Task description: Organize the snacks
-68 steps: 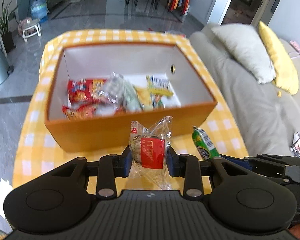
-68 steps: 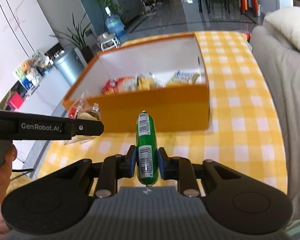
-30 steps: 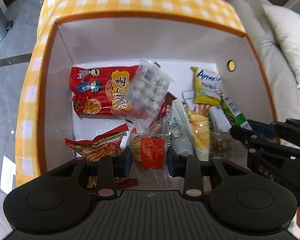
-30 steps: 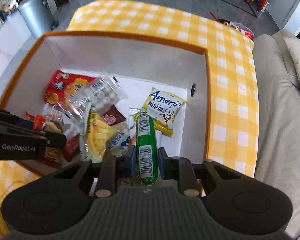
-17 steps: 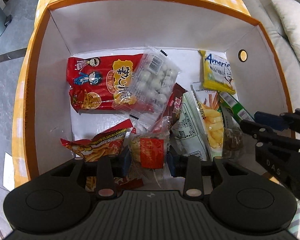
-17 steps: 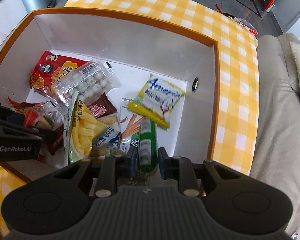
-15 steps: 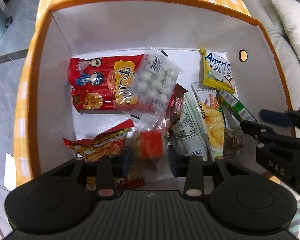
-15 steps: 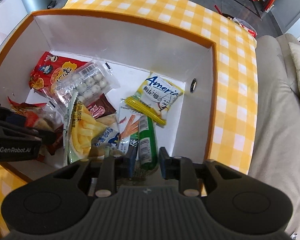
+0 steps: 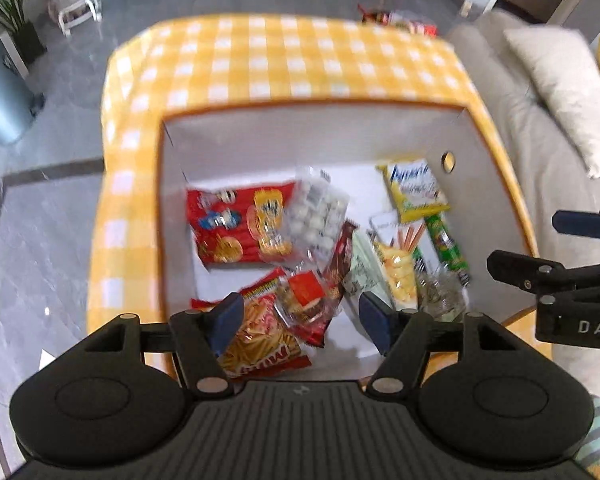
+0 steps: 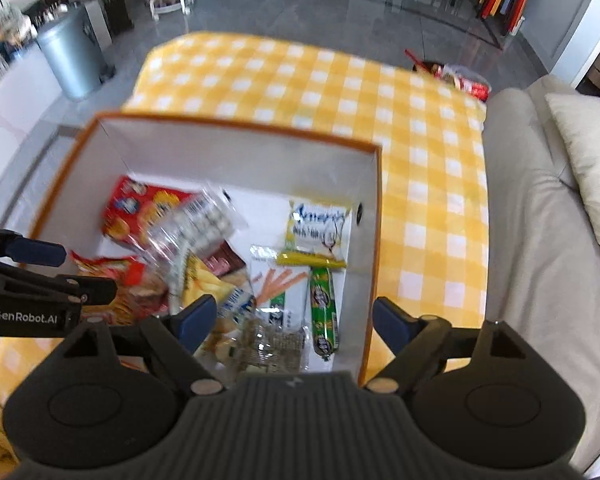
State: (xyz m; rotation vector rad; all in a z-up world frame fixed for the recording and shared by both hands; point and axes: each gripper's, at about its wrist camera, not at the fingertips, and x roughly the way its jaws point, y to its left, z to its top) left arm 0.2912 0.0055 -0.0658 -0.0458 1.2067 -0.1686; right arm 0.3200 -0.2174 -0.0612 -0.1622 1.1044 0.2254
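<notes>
An orange box with white inner walls holds several snack packs; it also shows in the right wrist view. My left gripper is open and empty above the box's near edge. The clear packet with a red label lies in the box just beyond it, on a red chip bag. My right gripper is open and empty above the box's near right part. The green sausage stick lies in the box between its fingers, below a yellow packet; it also shows in the left wrist view.
The box stands on a yellow checked tablecloth. A grey sofa with a cream pillow is to the right. A metal bin stands on the floor at the left. More snack packs lie past the table's far corner.
Both grippers have opened and let go: the red-label packet and the green sausage stick now lie in the box. Both grippers have pulled back and up from the box.
</notes>
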